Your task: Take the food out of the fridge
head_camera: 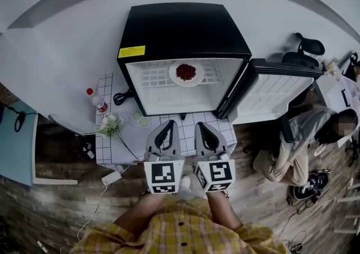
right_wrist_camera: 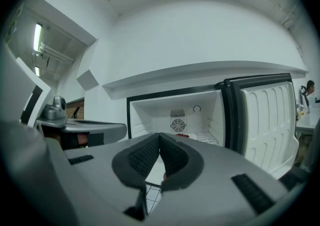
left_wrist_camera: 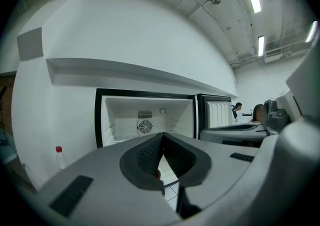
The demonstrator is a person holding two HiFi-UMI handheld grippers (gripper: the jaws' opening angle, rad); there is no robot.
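We see fridge [head_camera: 180,28] open, door [head_camera: 275,93] swung out at its 3 o'clock. Red food [head_camera: 186,71] sits on white plate [head_camera: 175,78], on wire shelf [head_camera: 151,76] inside, at 12 o'clock from our grippers. Left gripper [head_camera: 168,126]: jaws pressed together, nothing between. Right gripper [head_camera: 201,127]: same, pads meeting, empty. Both side by side above tiled table [head_camera: 107,149], pointing toward 12, well apart from plate. Red-capped bottle [head_camera: 97,100] at fridge's 9 o'clock; flowers [head_camera: 109,125] near 7. Seated person [head_camera: 304,135] at 4 o'clock.
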